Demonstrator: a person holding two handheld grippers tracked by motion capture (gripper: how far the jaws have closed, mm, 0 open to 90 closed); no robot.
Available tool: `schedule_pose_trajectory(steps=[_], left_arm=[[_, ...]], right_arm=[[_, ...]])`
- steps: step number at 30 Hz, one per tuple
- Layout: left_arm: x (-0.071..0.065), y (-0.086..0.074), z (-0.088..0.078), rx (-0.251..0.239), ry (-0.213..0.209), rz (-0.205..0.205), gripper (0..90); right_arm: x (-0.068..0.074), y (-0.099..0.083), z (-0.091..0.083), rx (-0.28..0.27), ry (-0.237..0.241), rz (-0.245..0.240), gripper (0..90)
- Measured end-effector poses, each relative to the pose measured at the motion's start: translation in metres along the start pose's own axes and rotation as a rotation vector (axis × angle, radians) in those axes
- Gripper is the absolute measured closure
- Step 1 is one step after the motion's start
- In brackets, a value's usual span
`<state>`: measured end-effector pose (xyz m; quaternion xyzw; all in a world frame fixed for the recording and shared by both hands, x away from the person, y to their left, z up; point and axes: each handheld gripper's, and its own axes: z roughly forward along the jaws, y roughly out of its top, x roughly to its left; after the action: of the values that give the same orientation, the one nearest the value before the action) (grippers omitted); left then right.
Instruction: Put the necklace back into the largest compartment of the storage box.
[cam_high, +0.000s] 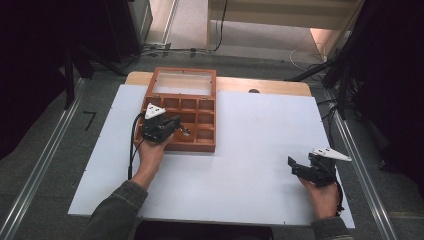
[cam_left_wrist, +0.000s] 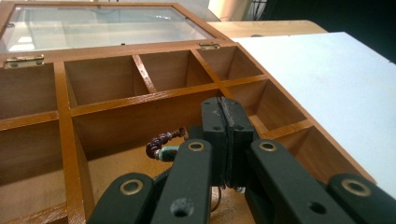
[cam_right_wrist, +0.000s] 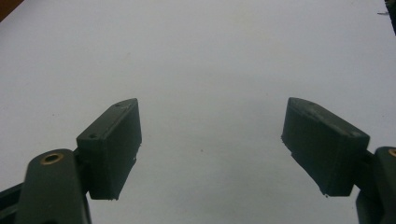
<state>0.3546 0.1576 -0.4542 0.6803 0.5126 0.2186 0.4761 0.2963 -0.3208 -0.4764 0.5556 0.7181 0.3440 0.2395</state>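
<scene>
Worktop (cam_high: 260, 165): box (cam_high: 182, 112) sits at the far-left edge, lid back so I can reach its cells. My left jaws (cam_left_wrist: 227, 122) are clamped on the earring (cam_left_wrist: 163, 143), low over a near cell to drop it. Right jaws (cam_right_wrist: 212, 149) apart, parked near-right.

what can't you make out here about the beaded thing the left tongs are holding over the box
- Beaded ornament, left gripper view: the closed left tongs cover most of it, so its whole shape is hidden.
- High view: it is too small to identify beside the wooden compartment box.
- Whether it touches the compartment floor: hidden behind the black jaws.
- Right tongs: open above the white table, holding nothing.
</scene>
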Motion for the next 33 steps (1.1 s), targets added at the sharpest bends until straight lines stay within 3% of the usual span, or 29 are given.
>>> schedule_pose_trajectory(steps=[19, 21, 22, 23, 24, 33], left_arm=[[0.006, -0.004, 0.017, 0.043, 0.035, -0.006, 88.2], [0.006, -0.004, 0.017, 0.036, 0.027, -0.009, 74.7], [0.005, -0.004, 0.017, 0.03, 0.027, -0.012, 74.7], [0.005, -0.003, 0.016, 0.029, 0.03, -0.013, 64.1], [0.004, -0.003, 0.016, 0.029, 0.035, -0.012, 59.5], [0.0, -0.003, 0.015, 0.047, 0.053, -0.005, 37.8]], right_arm=[[0.0, 0.0, 0.0, -0.001, 0.001, -0.001, 18.1], [0.0, 0.0, 0.0, -0.002, 0.001, -0.001, 18.0], [0.0, 0.0, 0.0, -0.002, 0.001, -0.001, 18.0], [0.0, 0.0, 0.0, -0.002, 0.002, 0.001, 18.1], [0.0, 0.0, 0.0, -0.002, 0.001, 0.002, 18.1], [0.0, 0.0, 0.0, -0.001, 0.002, 0.0, 18.1]])
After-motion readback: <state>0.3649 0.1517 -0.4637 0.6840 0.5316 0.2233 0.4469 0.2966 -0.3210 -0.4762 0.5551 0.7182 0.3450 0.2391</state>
